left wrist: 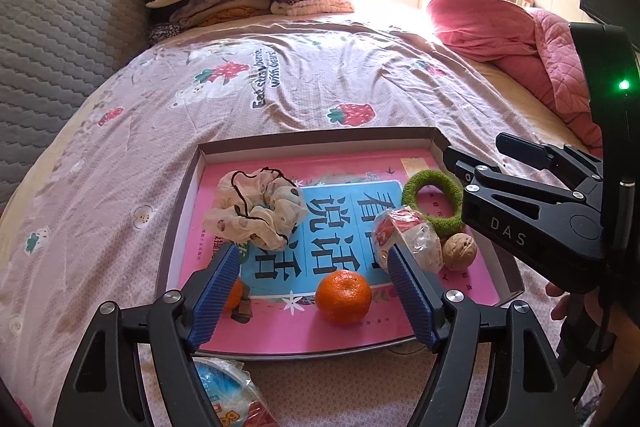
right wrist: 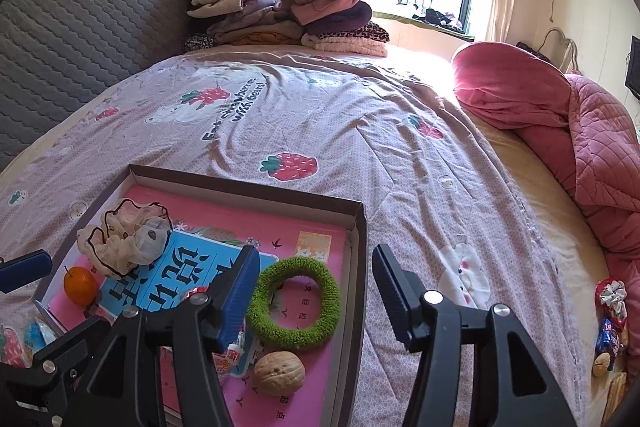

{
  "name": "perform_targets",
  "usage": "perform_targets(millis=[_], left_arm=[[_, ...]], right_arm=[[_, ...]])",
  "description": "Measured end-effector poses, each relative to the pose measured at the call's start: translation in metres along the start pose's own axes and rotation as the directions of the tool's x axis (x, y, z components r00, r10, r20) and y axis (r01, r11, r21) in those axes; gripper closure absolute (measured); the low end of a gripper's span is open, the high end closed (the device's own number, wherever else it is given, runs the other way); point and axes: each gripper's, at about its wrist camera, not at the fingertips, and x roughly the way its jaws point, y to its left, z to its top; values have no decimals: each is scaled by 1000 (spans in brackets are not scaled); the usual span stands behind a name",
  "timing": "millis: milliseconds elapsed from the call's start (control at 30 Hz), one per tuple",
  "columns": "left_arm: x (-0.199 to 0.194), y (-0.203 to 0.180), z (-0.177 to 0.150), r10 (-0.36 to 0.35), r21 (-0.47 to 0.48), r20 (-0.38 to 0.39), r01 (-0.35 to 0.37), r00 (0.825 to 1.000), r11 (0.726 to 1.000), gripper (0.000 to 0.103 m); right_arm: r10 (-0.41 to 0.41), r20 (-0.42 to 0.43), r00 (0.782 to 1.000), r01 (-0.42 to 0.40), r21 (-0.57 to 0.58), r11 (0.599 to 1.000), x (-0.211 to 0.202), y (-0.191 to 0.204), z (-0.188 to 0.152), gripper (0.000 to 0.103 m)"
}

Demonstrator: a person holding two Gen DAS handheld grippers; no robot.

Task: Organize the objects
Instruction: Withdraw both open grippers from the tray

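- Both grippers, left gripper (left wrist: 316, 291) and right gripper (right wrist: 316, 291), are hovering with jaws spread and empty over the shallow cardboard tray (right wrist: 356, 251).
- Next, I judge, is fetching the crinkly wrapped snack (left wrist: 224, 387) lying outside on the bed.

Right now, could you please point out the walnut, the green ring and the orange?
walnut (right wrist: 279, 373): right wrist view, middle of shell.
green ring (right wrist: 262, 291): right wrist view, left side of loop.
orange (left wrist: 343, 297): left wrist view, middle of peel.
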Motion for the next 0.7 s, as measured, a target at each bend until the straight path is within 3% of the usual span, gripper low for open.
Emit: perform_targets(millis=[700], left_arm=[[-43,20,14,7,-39,65,-5,998,999,25]], right_arm=[[31,102,994,-33,15,999,-59,1,16,44]])
